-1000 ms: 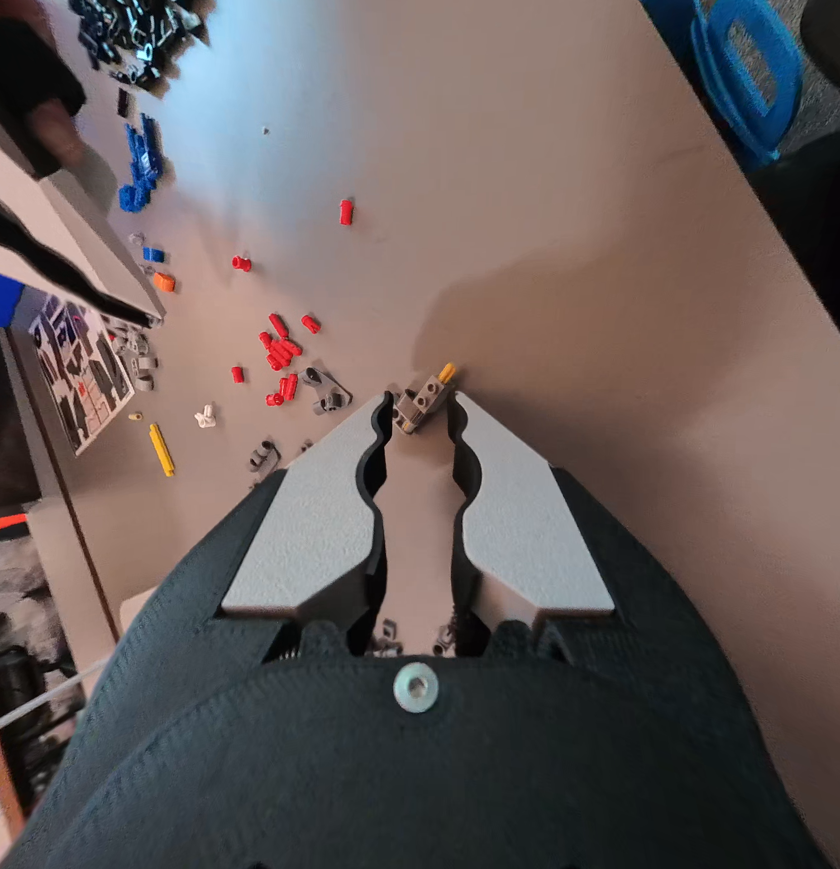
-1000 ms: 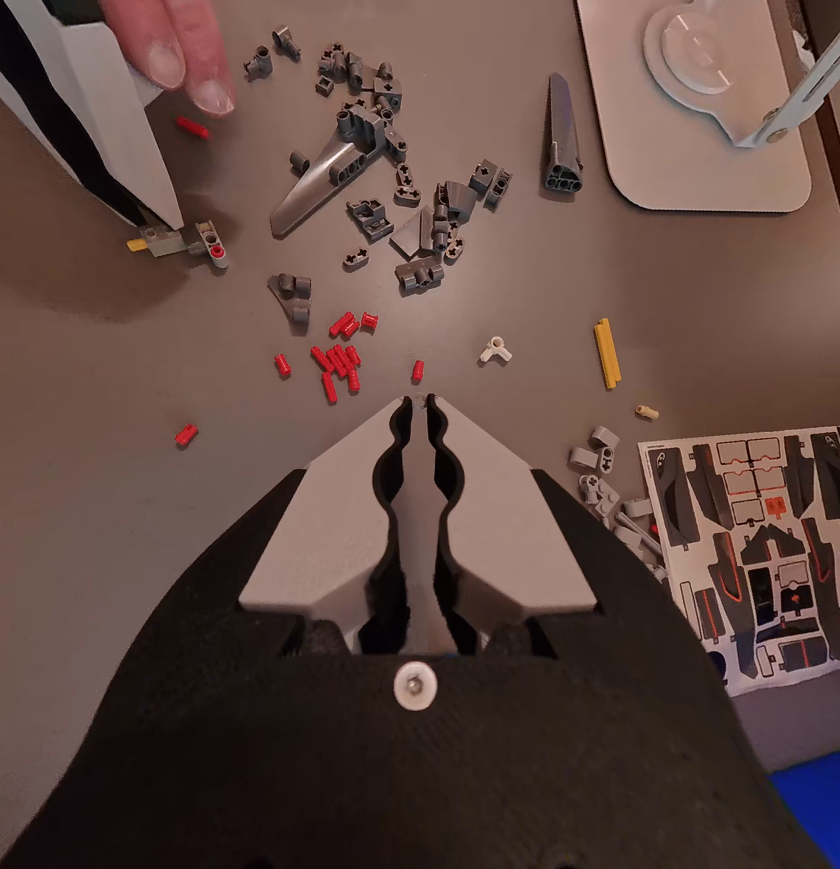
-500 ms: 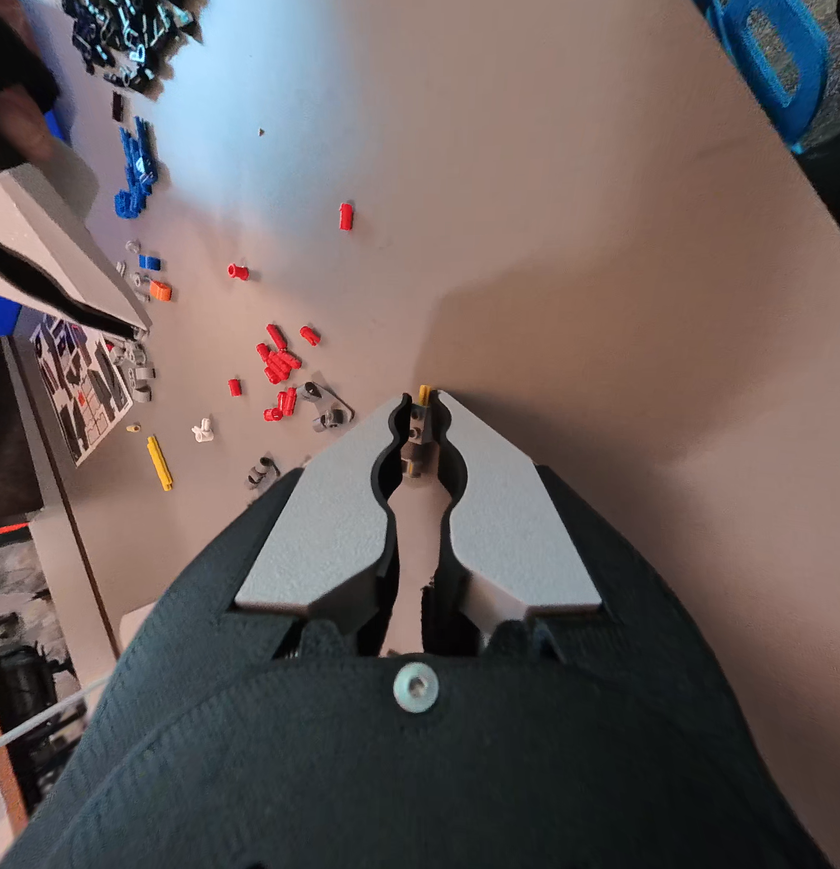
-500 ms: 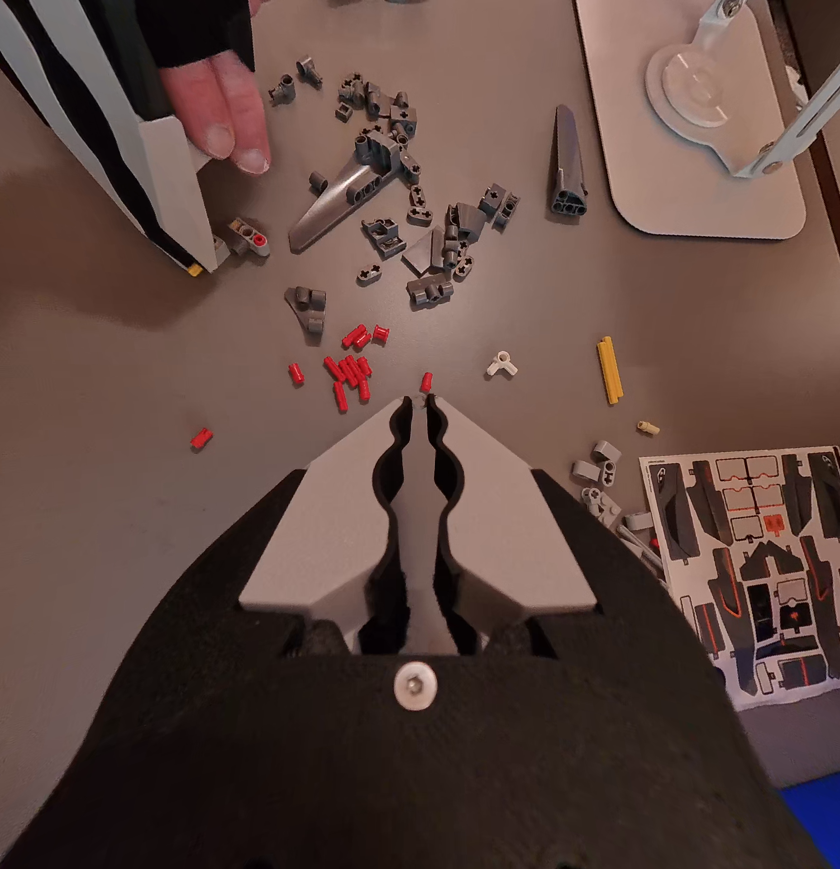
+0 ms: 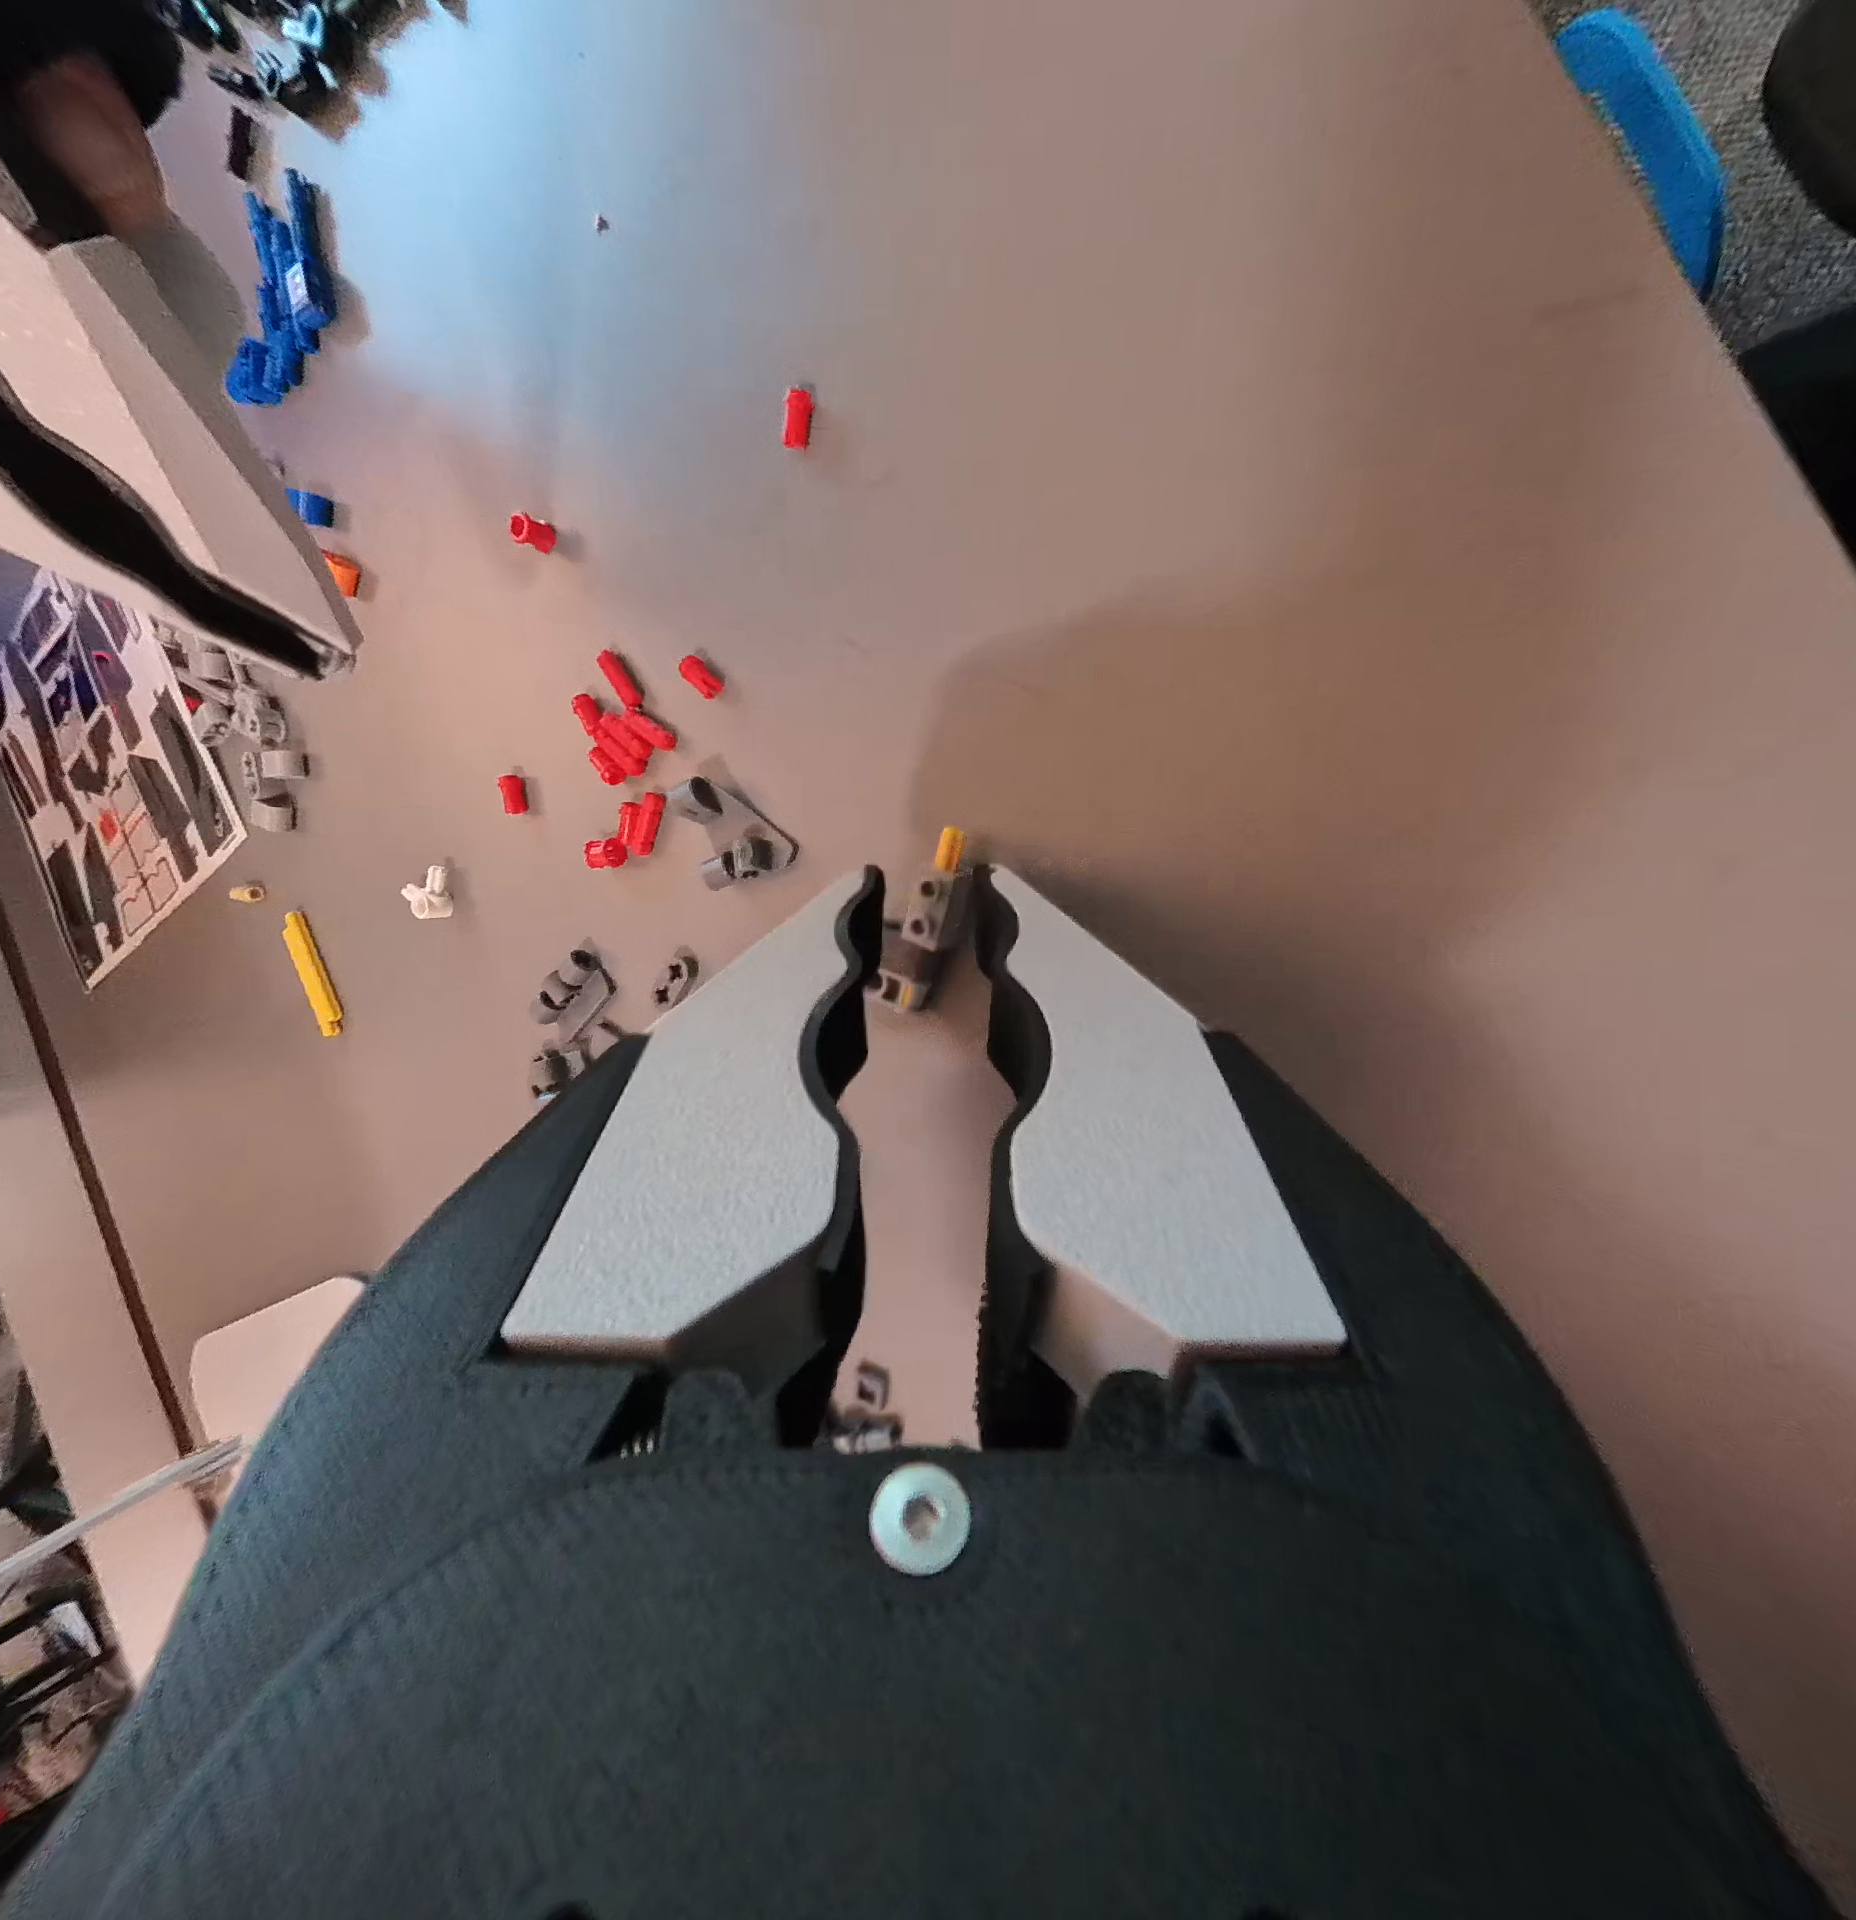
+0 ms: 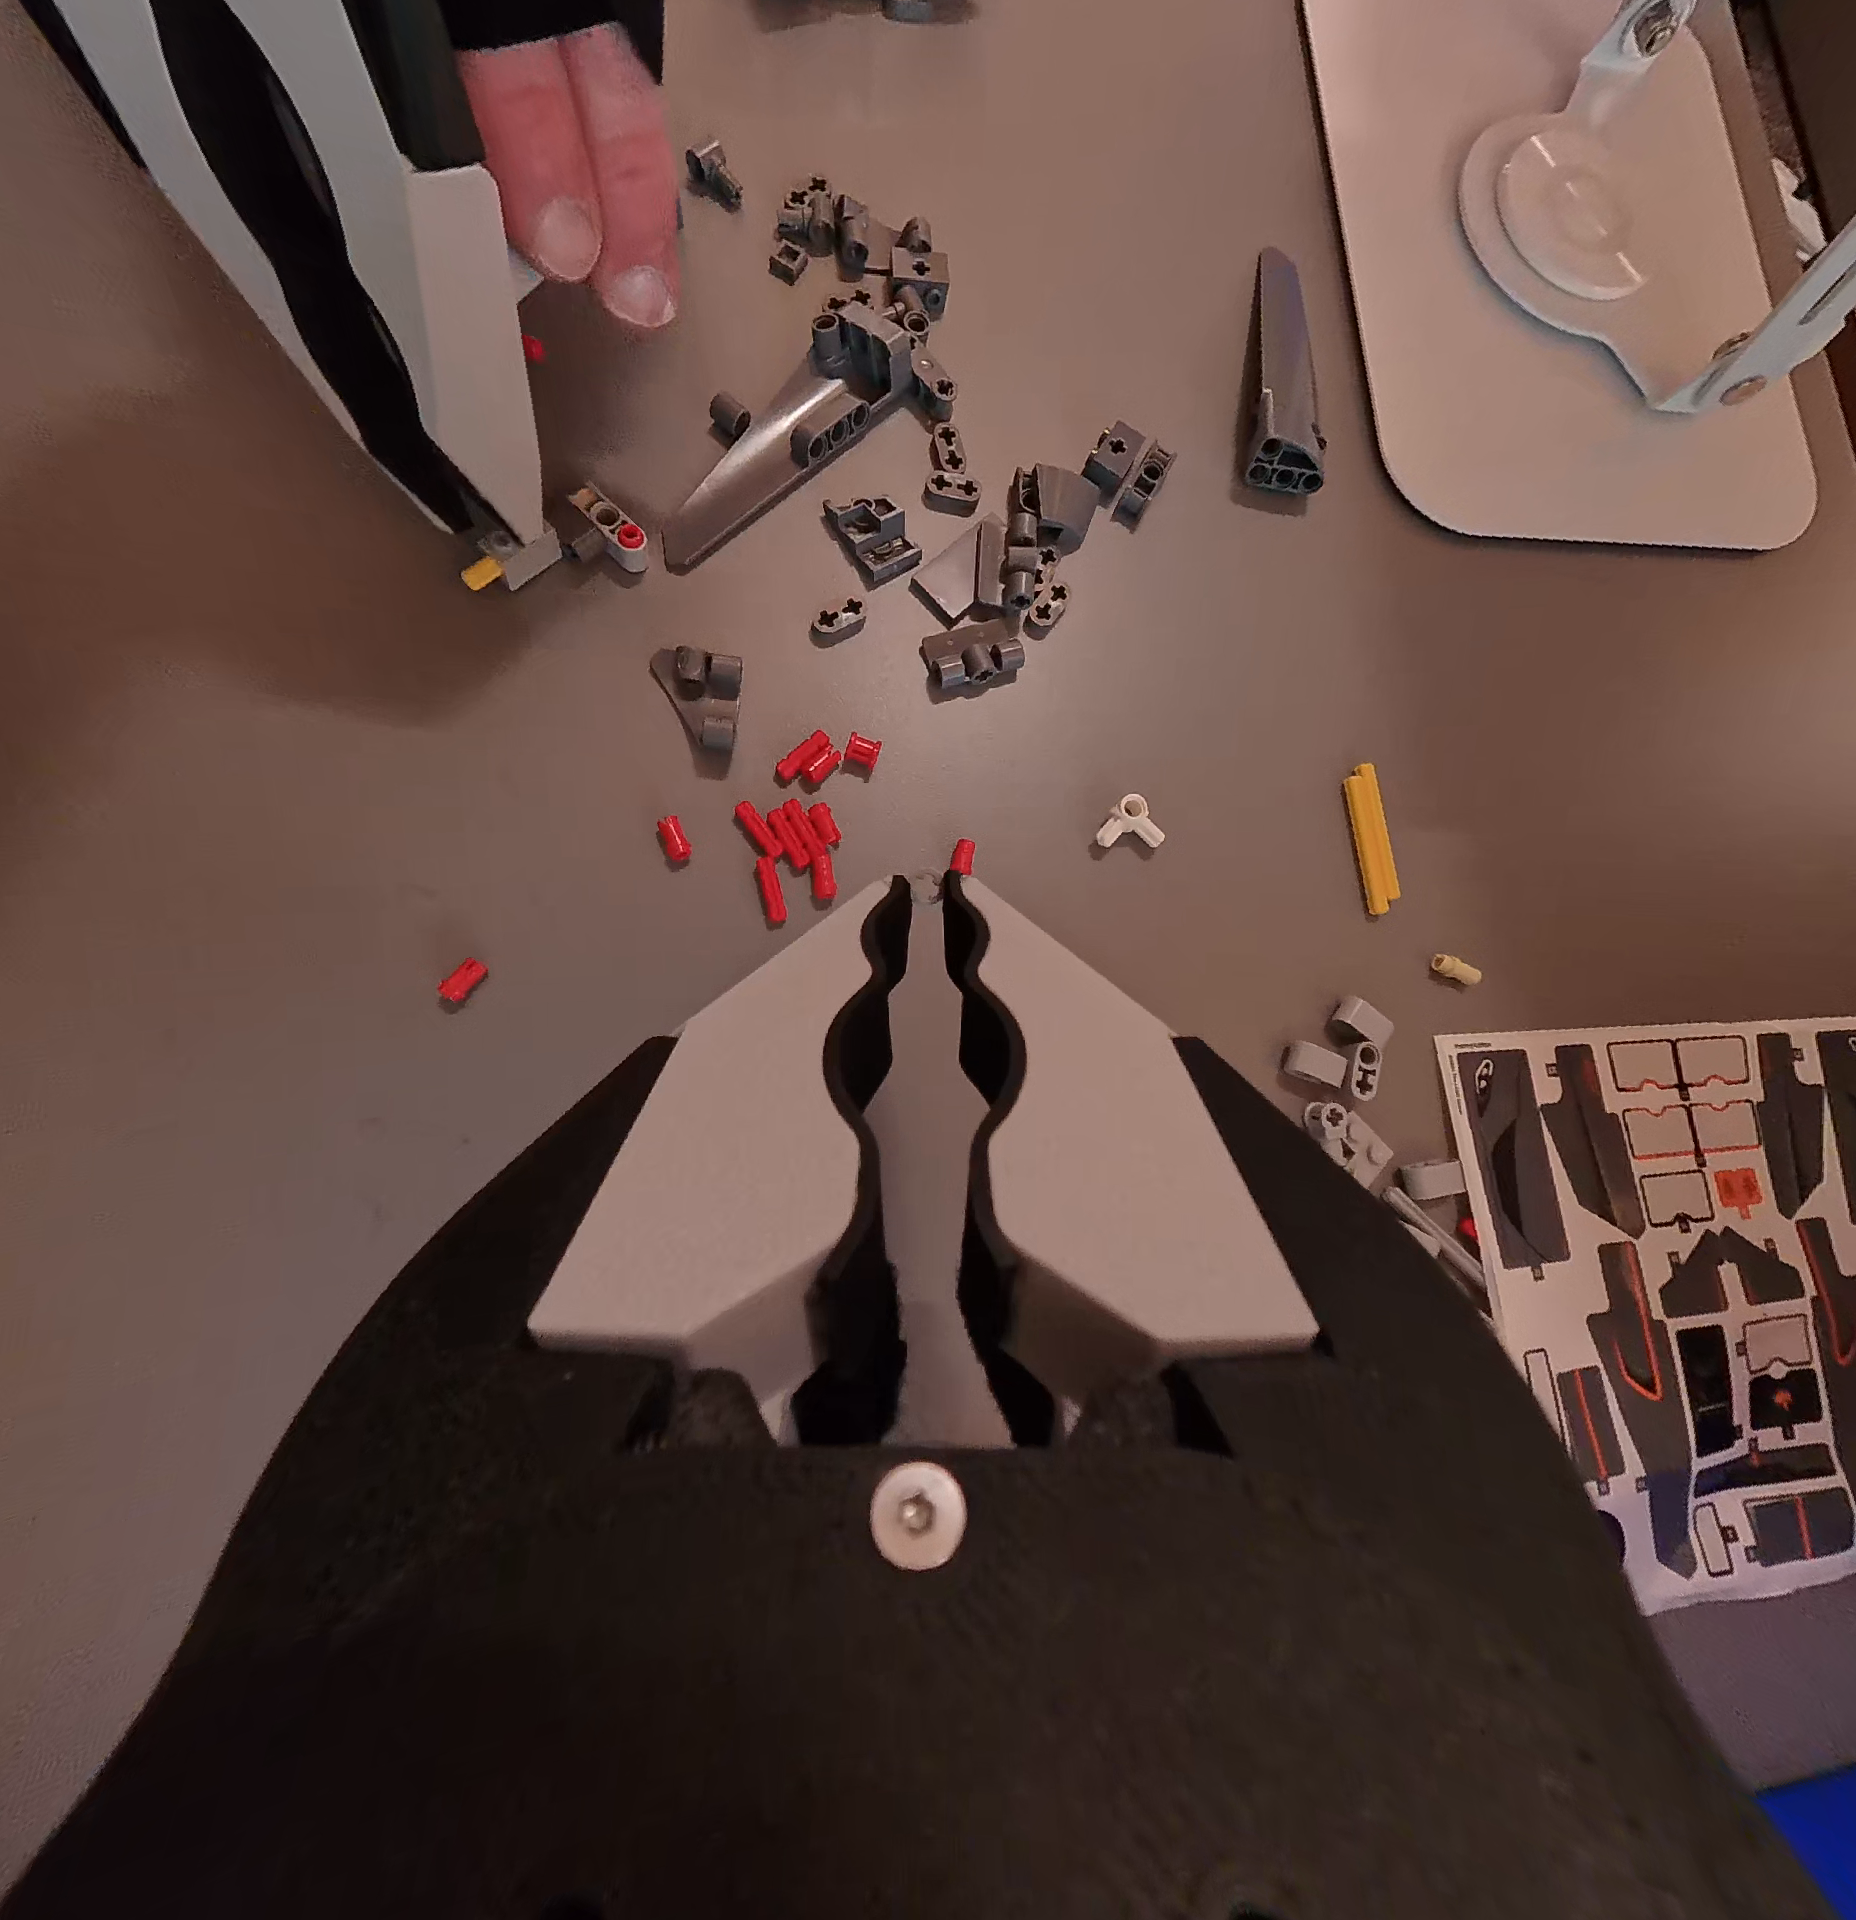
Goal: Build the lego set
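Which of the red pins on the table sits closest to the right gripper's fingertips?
The lone red pin just off the right gripper's right fingertip; the clustered pins lie farther left.

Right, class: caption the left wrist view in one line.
Fingers of the left gripper flank a small grey-and-yellow assembly on the table.
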`<state>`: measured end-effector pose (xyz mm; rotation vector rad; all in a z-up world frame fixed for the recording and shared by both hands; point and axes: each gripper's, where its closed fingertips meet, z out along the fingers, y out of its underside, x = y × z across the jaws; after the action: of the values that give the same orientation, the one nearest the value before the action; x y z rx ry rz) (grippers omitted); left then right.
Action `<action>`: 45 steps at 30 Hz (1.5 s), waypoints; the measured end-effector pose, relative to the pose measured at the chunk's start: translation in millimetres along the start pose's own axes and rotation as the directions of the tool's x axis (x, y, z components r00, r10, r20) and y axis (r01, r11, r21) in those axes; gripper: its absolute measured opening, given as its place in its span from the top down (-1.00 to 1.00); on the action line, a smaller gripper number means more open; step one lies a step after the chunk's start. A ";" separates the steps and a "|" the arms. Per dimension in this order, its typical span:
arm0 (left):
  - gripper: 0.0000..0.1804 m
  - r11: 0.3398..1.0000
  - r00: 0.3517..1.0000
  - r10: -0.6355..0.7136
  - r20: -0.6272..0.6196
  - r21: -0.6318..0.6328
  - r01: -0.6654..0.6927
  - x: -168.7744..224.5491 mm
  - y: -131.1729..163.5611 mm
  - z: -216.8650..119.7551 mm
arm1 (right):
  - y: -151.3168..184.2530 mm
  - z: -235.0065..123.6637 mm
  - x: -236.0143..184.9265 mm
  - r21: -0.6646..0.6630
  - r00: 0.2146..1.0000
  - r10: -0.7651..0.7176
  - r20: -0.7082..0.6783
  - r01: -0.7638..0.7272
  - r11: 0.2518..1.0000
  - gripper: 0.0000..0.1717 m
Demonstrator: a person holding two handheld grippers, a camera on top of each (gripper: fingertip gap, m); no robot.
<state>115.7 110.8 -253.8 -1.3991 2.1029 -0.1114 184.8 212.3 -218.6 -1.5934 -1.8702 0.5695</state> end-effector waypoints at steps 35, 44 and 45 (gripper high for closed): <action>0.93 0.856 0.842 -0.417 0.342 0.458 0.238 -33.4 -3.7 -70.3 | -119.3 11.3 -75.6 0.388 0.993 -0.108 -0.053 0.121 0.914 0.96; 0.93 0.827 0.821 -0.458 0.342 0.503 0.251 -40.3 2.2 -75.9 | -125.0 15.4 -71.8 0.449 0.997 -0.070 -0.021 0.072 0.891 0.96; 0.93 0.825 0.821 -0.458 0.342 0.508 0.249 -40.8 1.6 -76.1 | -124.6 16.4 -71.3 0.446 0.997 -0.070 -0.025 0.074 0.892 0.96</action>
<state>85.3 127.5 -174.7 -1.3623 1.3007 -0.3610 90.4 120.5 -159.1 -1.2140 -1.6316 0.8863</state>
